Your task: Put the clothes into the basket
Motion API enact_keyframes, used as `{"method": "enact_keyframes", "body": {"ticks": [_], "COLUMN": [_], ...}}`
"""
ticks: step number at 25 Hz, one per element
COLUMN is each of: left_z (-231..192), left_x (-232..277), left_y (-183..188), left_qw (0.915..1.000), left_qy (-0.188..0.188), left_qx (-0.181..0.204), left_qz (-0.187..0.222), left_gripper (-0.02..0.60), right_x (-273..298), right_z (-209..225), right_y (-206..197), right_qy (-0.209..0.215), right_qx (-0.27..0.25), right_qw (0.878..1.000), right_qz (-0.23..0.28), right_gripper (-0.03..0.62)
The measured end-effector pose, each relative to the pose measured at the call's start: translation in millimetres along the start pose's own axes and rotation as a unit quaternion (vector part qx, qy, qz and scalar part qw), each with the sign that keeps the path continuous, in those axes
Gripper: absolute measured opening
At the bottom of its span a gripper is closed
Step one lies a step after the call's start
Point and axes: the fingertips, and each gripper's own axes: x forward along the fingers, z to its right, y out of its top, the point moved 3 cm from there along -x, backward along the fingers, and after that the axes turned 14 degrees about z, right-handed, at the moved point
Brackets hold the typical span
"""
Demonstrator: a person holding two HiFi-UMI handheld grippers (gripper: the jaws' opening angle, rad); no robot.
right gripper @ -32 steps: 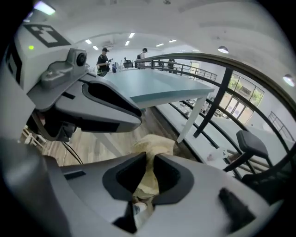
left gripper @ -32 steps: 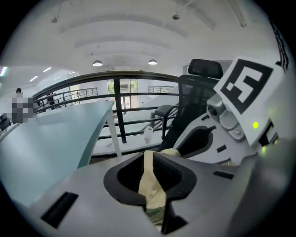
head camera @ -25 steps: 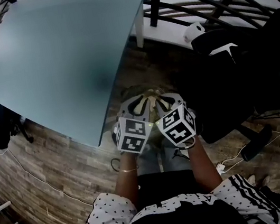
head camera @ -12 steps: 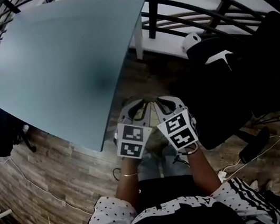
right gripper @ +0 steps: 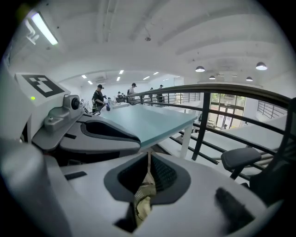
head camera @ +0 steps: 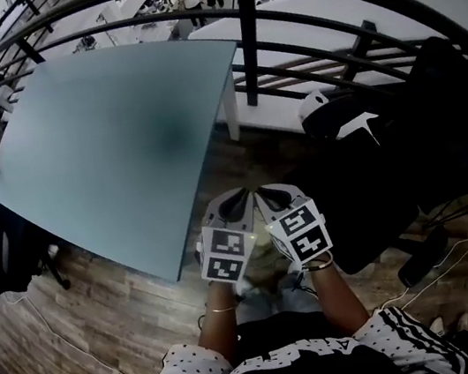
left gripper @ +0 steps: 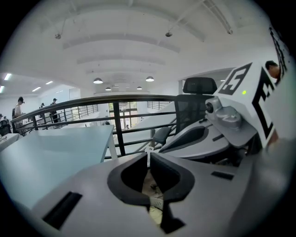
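Head view: left hand-held gripper (head camera: pixel 238 200) and right hand-held gripper (head camera: pixel 267 194) side by side above wooden floor (head camera: pixel 101 295), just off counter (head camera: pixel 116 131) near corner. Right one pinching beige-olive garment (right gripper: pixel 143 194). Left jaws just been closing, now pressed together, looks like same cloth inside. Two-point hold probably stops it dragging. Basket nowhere in view.

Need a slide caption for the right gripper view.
Right gripper pinching pale cloth, teal table and railing beyond.
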Motion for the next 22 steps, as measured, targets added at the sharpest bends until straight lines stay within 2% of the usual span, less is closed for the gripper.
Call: {"method": "enact_keyframes", "body": {"ticks": [3, 10, 15, 22], "left_z": [-1, 1, 1, 7], "left_x": [-1, -4, -8, -17], "left_y": [18, 57, 80, 111], "left_qw": [0.9997, 0.9981, 0.9967, 0.9936], "left_qy": [0.003, 0.001, 0.000, 0.002], "left_qx": [-0.006, 0.007, 0.010, 0.036], "left_qz": [0.022, 0.061, 0.081, 0.107], "left_gripper": [0.025, 0.015, 0.015, 0.014], "right_x": [-5, -19, -31, -50], "right_z": [1, 12, 15, 20], "right_y": [13, 45, 71, 111], "right_qy": [-0.004, -0.032, -0.033, -0.050], "right_qx": [0.020, 0.042, 0.061, 0.033], "right_qw": [1.000, 0.997, 0.991, 0.982], "right_qz": [0.018, 0.060, 0.114, 0.179], "right_gripper": [0.034, 0.029, 0.028, 0.026]}}
